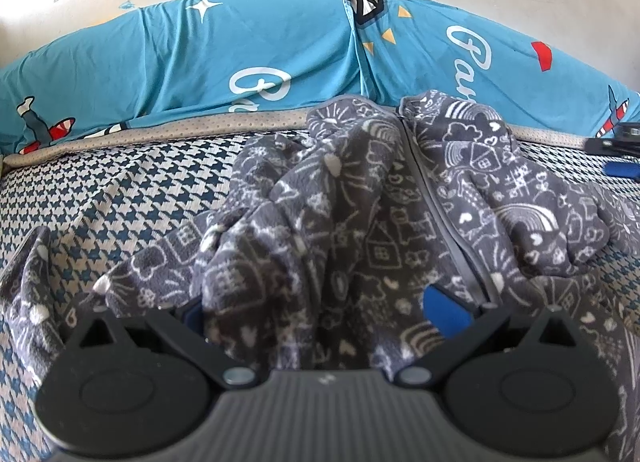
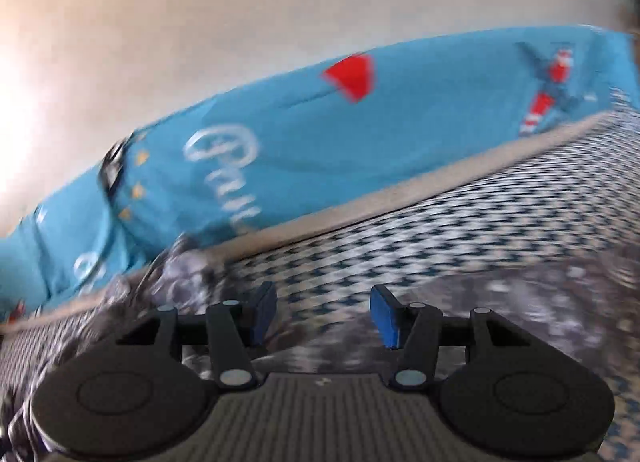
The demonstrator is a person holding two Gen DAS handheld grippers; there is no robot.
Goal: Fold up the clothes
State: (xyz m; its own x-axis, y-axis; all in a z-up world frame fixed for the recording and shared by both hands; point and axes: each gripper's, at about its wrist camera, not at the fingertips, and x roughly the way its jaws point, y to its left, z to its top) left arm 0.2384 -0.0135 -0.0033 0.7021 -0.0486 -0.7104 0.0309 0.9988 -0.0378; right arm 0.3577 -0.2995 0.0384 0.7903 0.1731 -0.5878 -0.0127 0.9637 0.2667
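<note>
We see our left tongs clamped on a bunched fold of the grey patterned fleece jacket, which lies crumpled on the houndstooth bed; our right tongs gape empty above its blurred edge.

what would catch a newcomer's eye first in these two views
The bright blue printed sheet along the back of the bed, under a pale wall, stands out first. Next is the crumpled grey fleece garment with white doodles, heaped on the houndstooth bed cover, bunched between the pads of the left tool. In the blurred right wrist view, the right tool is open and empty.
</note>
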